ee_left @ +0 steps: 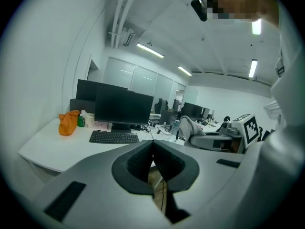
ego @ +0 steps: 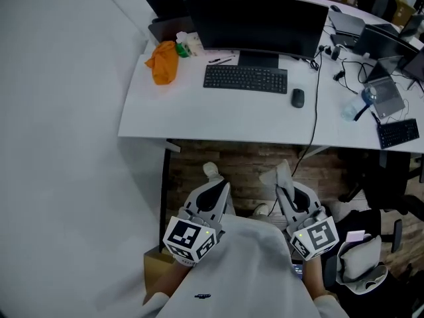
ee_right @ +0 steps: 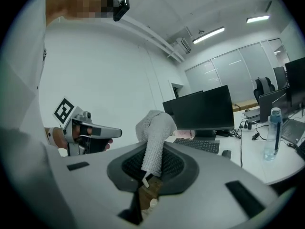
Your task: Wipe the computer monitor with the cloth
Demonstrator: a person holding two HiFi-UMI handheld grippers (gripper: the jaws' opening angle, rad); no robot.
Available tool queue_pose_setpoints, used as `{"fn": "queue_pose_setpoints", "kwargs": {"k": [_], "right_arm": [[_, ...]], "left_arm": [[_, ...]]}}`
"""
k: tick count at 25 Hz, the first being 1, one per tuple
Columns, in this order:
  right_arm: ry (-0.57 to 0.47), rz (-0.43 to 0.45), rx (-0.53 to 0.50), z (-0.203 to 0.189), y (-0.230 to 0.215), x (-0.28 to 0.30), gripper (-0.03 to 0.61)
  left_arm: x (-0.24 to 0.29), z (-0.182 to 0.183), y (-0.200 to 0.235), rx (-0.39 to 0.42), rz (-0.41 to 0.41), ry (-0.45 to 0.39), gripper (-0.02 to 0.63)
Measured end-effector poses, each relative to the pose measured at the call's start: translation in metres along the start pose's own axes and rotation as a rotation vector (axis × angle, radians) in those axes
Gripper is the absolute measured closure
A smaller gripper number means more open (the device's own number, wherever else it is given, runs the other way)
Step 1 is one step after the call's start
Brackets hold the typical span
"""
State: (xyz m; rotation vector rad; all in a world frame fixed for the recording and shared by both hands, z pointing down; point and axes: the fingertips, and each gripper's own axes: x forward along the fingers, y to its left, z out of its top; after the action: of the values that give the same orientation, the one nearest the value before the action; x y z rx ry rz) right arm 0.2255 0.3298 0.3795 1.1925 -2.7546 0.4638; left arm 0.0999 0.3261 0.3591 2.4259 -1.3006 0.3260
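The black computer monitor stands switched off at the back of the white desk; it also shows in the left gripper view and the right gripper view. My right gripper is shut on a grey knitted cloth that sticks up past its jaws. My left gripper is shut with nothing in it. I hold both grippers low, close to my body, well short of the desk's front edge.
A black keyboard and mouse lie before the monitor. An orange cloth and small bottles sit at the desk's left. A cable hangs over the front edge. Laptops, a water bottle and an office chair are to the right.
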Motion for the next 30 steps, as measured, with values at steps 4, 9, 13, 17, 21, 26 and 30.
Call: {"fn": "queue_pose_setpoints", "kwargs": {"k": [4, 9, 13, 17, 21, 26, 30], "right_arm": [[0.012, -0.033, -0.007, 0.014, -0.004, 0.034, 0.541], [-0.004, -0.084, 0.021, 0.044, -0.011, 0.095, 0.540], [-0.020, -0.060, 0.061, 0.070, -0.009, 0.149, 0.541], [-0.045, -0.044, 0.061, 0.101, 0.001, 0.212, 0.543], [-0.108, -0.070, 0.005, 0.139, 0.004, 0.266, 0.545], [-0.048, -0.113, -0.024, 0.163, 0.000, 0.332, 0.546], [-0.074, -0.097, -0.014, 0.191, 0.003, 0.368, 0.546]], "left_arm": [[0.020, 0.015, 0.035, 0.000, -0.044, 0.005, 0.594], [0.048, 0.042, 0.101, 0.011, -0.073, -0.003, 0.594], [0.066, 0.071, 0.152, 0.007, -0.104, -0.035, 0.594], [0.074, 0.104, 0.207, 0.015, -0.128, -0.071, 0.594], [0.077, 0.137, 0.260, 0.009, -0.150, -0.104, 0.595], [0.080, 0.170, 0.311, 0.017, -0.195, -0.134, 0.594], [0.084, 0.187, 0.333, 0.031, -0.218, -0.130, 0.595]]}}
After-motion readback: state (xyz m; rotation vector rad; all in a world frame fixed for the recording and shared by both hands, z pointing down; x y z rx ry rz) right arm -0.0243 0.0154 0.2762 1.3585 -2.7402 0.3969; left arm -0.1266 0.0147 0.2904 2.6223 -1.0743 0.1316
